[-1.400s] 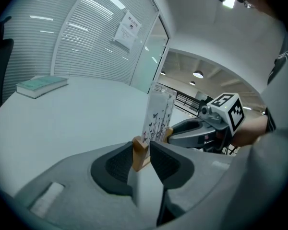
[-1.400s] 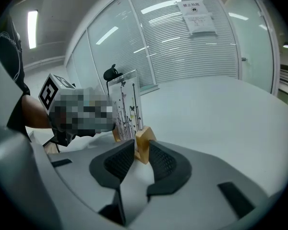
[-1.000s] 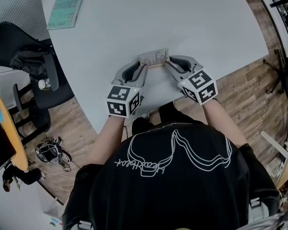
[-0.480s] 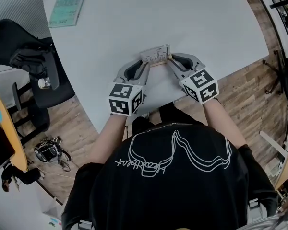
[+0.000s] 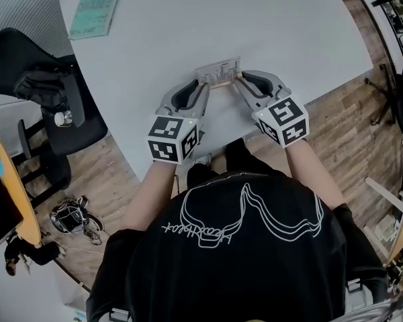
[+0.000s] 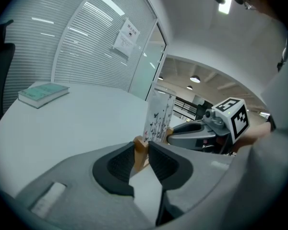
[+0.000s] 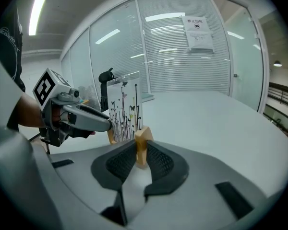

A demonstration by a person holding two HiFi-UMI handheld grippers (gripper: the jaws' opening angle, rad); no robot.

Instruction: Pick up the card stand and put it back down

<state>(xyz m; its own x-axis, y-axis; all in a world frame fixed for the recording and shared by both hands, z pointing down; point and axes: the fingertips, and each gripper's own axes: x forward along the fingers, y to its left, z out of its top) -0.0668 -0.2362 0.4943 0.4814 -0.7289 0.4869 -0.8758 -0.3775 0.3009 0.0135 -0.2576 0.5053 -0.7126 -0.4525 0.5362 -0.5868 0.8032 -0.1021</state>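
Overhead, you reach in from 7 and 5 o'clock, both tools angled inward, so the left gripper [image 5: 203,91] and right gripper [image 5: 238,86] meet at the card stand [image 5: 218,72], at 12 o'clock near the white table [image 5: 275,25]'s front edge. Along your left gripper's jaws, both pads pinch the stand's wooden end, with the card upright just beyond. Along your right gripper's jaws, the pads pinch the opposite wooden end.

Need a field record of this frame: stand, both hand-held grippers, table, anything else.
card stand: upright, printed card in wooden base, near the table's front edge
left hand-held gripper: shut on the base's left end
right hand-held gripper: shut on the base's right end
lifted: cannot tell
table: white, curved edge
other: teal book, far left
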